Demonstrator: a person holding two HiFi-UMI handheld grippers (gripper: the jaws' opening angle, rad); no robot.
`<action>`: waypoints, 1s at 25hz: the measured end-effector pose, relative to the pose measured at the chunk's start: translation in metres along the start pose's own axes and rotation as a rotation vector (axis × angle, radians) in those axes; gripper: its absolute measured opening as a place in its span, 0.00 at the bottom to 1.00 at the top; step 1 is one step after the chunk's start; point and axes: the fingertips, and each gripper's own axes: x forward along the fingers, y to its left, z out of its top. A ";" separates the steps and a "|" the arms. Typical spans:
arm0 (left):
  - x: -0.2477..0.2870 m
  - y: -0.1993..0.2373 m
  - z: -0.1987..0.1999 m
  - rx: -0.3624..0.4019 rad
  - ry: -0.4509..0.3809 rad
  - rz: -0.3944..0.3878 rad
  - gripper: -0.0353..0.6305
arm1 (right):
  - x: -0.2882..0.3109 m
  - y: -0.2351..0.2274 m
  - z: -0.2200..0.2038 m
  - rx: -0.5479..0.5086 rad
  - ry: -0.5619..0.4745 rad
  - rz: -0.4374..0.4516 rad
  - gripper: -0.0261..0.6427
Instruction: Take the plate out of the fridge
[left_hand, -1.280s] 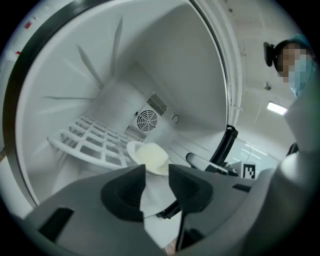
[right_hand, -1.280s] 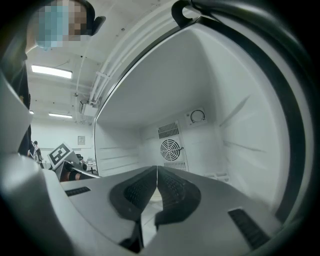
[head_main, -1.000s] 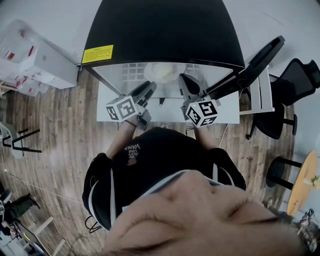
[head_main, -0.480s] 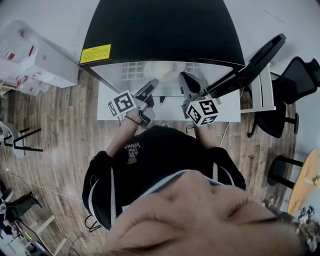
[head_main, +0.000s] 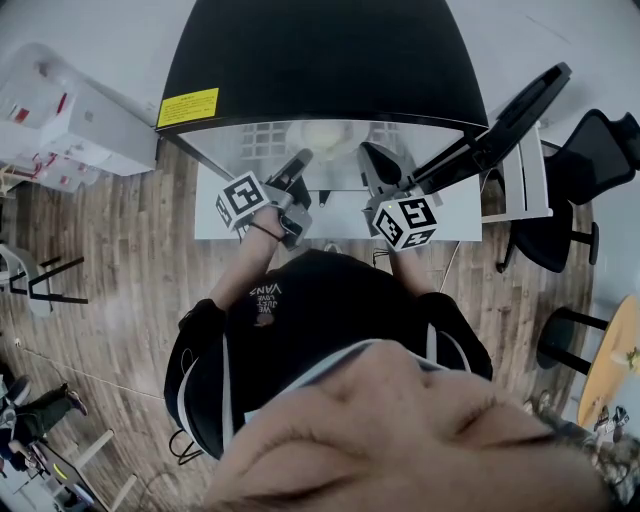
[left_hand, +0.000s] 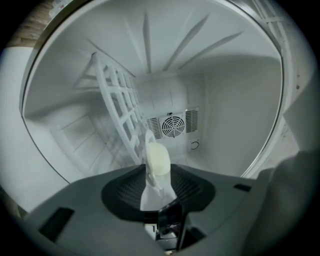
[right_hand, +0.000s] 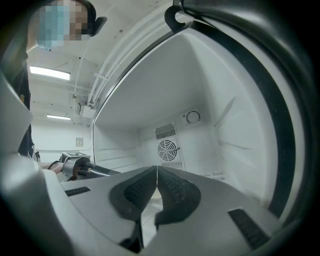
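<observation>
The fridge (head_main: 320, 60) stands open, its door (head_main: 505, 115) swung out to the right. A pale round plate (head_main: 325, 135) lies on the white wire shelf (left_hand: 120, 107) inside. My left gripper (head_main: 300, 160) is rolled on its side at the opening, so the plate (left_hand: 157, 160) shows edge-on in the gap ahead of the open jaws. Those jaws have just been opening, and the pads (left_hand: 125, 187) do not press on the plate. My right gripper (right_hand: 157, 175) is shut and empty, level at the fridge mouth (head_main: 372, 155), to the right of the plate.
A fan grille (left_hand: 173, 125) sits on the fridge's back wall. White boxes (head_main: 70, 120) stand to the left of the fridge. An office chair (head_main: 590, 170) and a round wooden table (head_main: 610, 360) are at the right. The floor is wooden planks (head_main: 120, 300).
The left gripper has rolled about its own axis, its marker cube turning and shifting slightly up toward the fridge opening. The right gripper has stayed where it was.
</observation>
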 end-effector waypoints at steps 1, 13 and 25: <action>0.000 0.001 0.000 -0.020 -0.001 0.002 0.28 | 0.000 0.000 0.000 0.000 0.001 0.000 0.06; -0.001 0.012 0.002 -0.082 -0.021 0.045 0.14 | -0.003 0.000 -0.007 0.005 0.025 -0.006 0.06; -0.001 0.014 0.002 -0.126 -0.029 0.036 0.11 | -0.004 0.001 -0.012 0.020 0.035 -0.017 0.06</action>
